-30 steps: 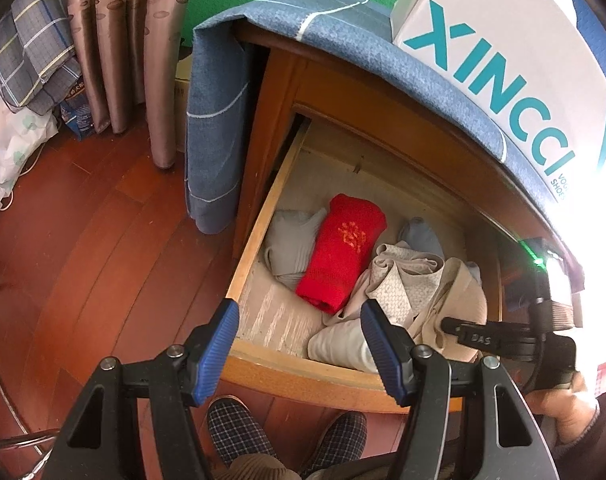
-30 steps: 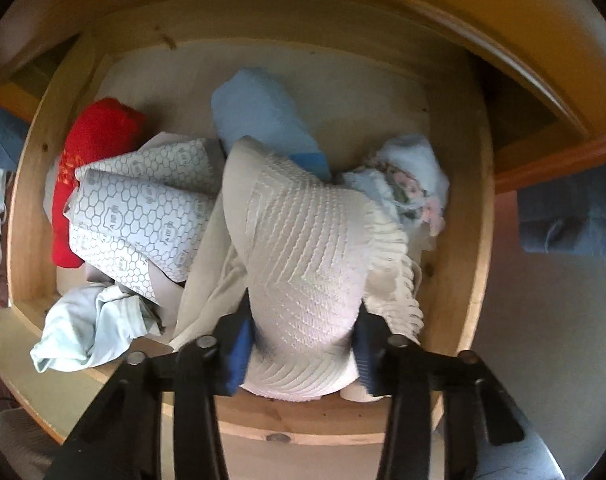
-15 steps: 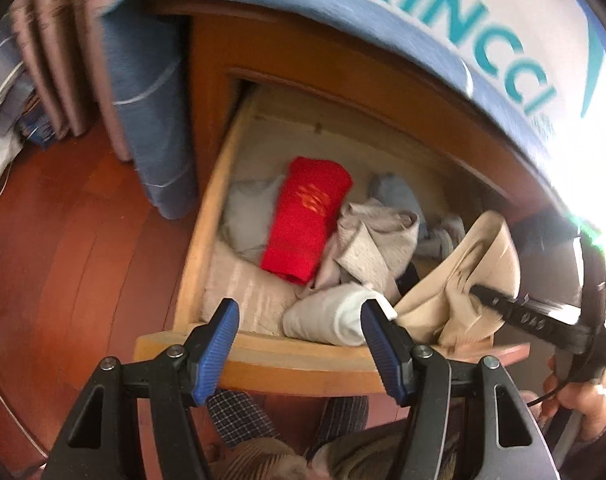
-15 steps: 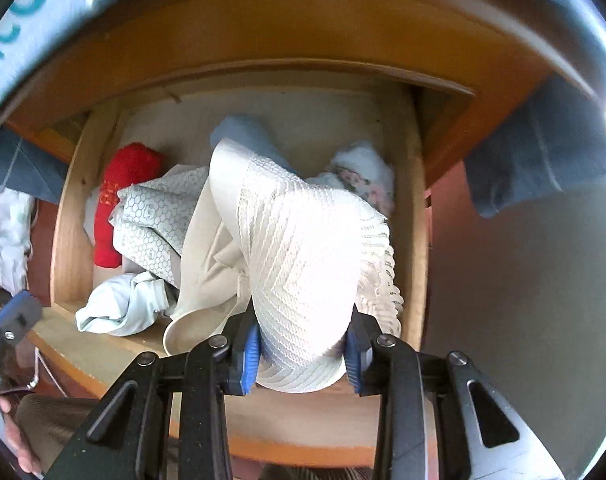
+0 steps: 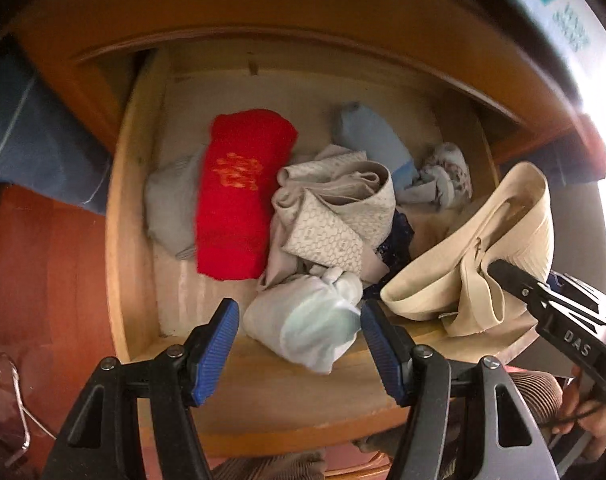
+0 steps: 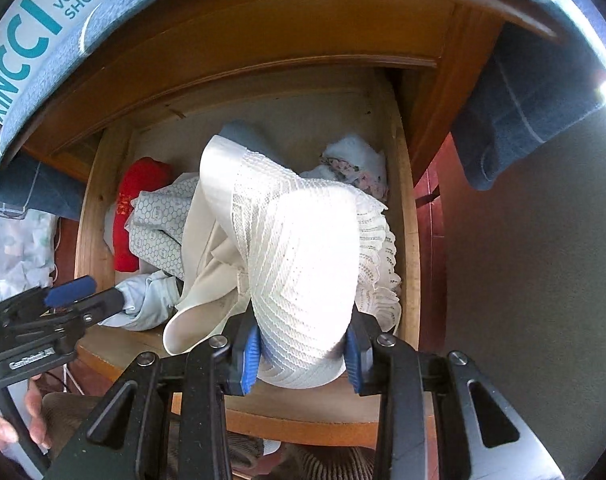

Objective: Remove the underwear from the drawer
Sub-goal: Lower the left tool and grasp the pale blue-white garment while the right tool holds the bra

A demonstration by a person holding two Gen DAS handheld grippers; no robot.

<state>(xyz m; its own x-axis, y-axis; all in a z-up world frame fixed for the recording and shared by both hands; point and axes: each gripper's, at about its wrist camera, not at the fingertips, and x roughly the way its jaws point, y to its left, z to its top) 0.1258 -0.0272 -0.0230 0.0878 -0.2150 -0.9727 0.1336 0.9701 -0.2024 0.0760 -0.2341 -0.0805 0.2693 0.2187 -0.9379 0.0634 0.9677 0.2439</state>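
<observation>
Cream ribbed underwear [image 6: 303,264]; red towel [image 5: 239,192] with gold print; honeycomb-patterned grey cloth [image 5: 335,216]; pale blue bundle [image 5: 307,320].

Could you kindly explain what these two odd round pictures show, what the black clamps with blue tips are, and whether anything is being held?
No robot here: a person holds a hand-operated two-finger clamp in each hand, each with a wide-angle camera looking along its fingers. Both views look down into an open wooden drawer of folded clothes: a red piece, a honeycomb-patterned one, a pale blue one and a pale bundle at the front edge. The left gripper hangs open above that bundle, touching nothing. The right gripper is shut on cream ribbed underwear, its jaws having just closed further, and holds it raised over the drawer's front right corner.
</observation>
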